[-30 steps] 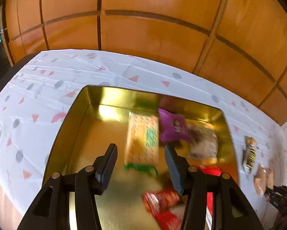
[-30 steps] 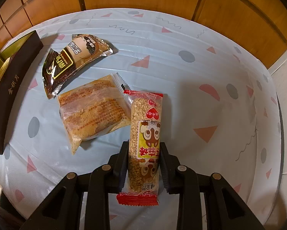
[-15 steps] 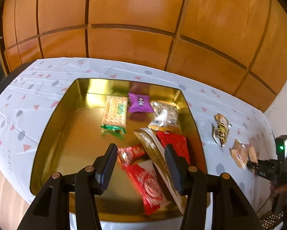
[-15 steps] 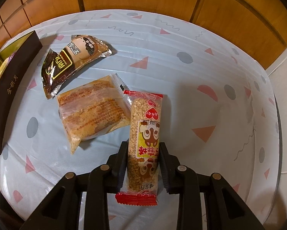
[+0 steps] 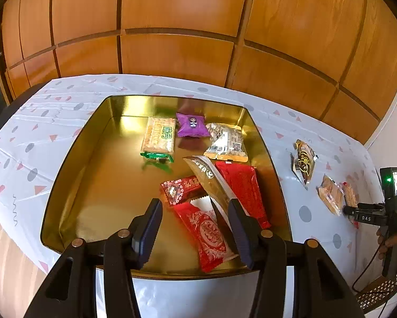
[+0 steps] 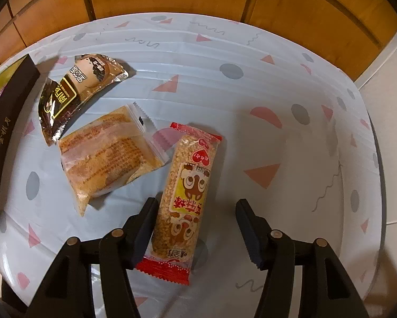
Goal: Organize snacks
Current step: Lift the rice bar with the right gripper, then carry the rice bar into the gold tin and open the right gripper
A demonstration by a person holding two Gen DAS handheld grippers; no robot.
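Right gripper: jaws opening around the rice bar; the bar lies on the counter, against the left pad and clear of the right. Left gripper: half open, empty, above the tin of snacks.

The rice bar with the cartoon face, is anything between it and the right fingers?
No. The rice bar lies on the tablecloth between the right gripper's opening fingers, nearer the left one. Nothing blocks it.

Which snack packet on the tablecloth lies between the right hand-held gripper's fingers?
The long red-ended grain bar packet; the brown and clear packets lie aside.
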